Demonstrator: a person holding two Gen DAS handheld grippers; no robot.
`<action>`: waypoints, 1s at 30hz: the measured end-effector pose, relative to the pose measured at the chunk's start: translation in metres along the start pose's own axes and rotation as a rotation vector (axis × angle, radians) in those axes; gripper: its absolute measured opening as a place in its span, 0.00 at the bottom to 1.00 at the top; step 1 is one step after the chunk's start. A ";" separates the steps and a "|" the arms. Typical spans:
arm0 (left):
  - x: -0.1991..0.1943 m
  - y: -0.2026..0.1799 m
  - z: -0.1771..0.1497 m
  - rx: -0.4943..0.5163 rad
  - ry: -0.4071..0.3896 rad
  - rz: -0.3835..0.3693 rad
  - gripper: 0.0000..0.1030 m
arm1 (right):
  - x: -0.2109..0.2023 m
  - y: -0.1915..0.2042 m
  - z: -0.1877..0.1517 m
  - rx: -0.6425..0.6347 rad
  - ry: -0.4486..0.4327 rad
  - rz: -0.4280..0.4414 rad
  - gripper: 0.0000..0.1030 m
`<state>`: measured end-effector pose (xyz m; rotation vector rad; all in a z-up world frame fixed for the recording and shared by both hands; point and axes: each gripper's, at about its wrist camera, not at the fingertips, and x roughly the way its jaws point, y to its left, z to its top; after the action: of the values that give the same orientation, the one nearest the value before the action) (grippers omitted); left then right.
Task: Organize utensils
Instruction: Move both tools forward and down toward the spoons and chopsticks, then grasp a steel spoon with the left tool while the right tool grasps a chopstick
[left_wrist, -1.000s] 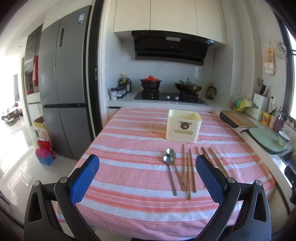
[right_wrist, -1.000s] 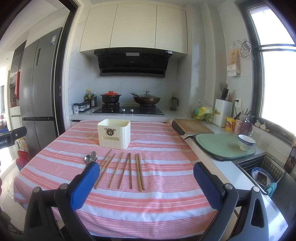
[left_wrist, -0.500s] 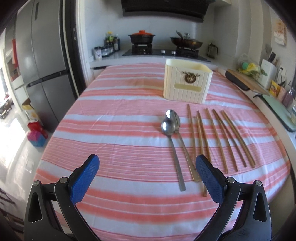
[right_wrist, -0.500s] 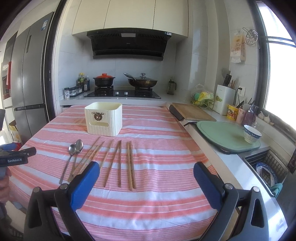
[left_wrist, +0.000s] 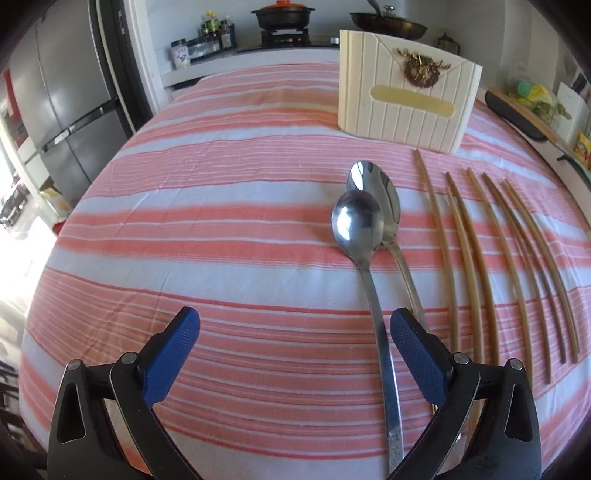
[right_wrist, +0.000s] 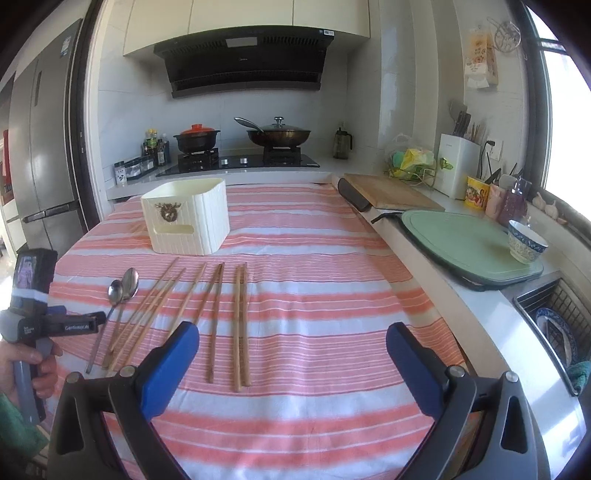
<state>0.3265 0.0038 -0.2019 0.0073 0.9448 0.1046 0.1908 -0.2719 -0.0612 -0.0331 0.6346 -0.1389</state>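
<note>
Two steel spoons (left_wrist: 364, 236) (right_wrist: 120, 291) lie side by side on the striped tablecloth (left_wrist: 207, 229), bowls pointing away. Several wooden chopsticks (left_wrist: 480, 258) (right_wrist: 218, 306) lie in a row to their right. Behind them stands a cream utensil holder (left_wrist: 404, 107) (right_wrist: 186, 218), upright. My left gripper (left_wrist: 295, 350) hovers open, low over the cloth, with the nearer spoon's handle running just inside its right finger (left_wrist: 417, 354). In the right wrist view the left gripper (right_wrist: 79, 325) shows at the left edge beside the spoon handles. My right gripper (right_wrist: 291, 362) is open above the cloth, near the chopsticks' ends.
A stove with a red-lidded pot (right_wrist: 195, 136) and a pan (right_wrist: 279, 134) stands behind the table. To the right are a wooden board (right_wrist: 388, 190), a green mat (right_wrist: 465, 243) with a bowl (right_wrist: 526, 245), and a sink (right_wrist: 561, 328). A fridge (left_wrist: 55, 92) stands at the left.
My left gripper has dropped and moved forward toward the spoons, which now fill its view. My right gripper has shifted slightly forward and right. Nothing on the table has moved.
</note>
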 end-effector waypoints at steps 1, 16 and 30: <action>0.002 -0.001 -0.001 0.003 0.004 0.002 1.00 | 0.012 -0.002 0.001 -0.008 0.016 -0.004 1.00; 0.004 0.014 0.003 0.034 0.024 -0.051 1.00 | 0.153 0.041 0.001 -0.197 0.314 0.178 0.54; 0.010 -0.006 0.021 0.220 0.020 -0.026 1.00 | 0.181 0.059 0.014 -0.339 0.426 0.238 0.37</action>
<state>0.3501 -0.0003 -0.1975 0.1975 0.9719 -0.0238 0.3502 -0.2390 -0.1603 -0.2599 1.0766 0.1993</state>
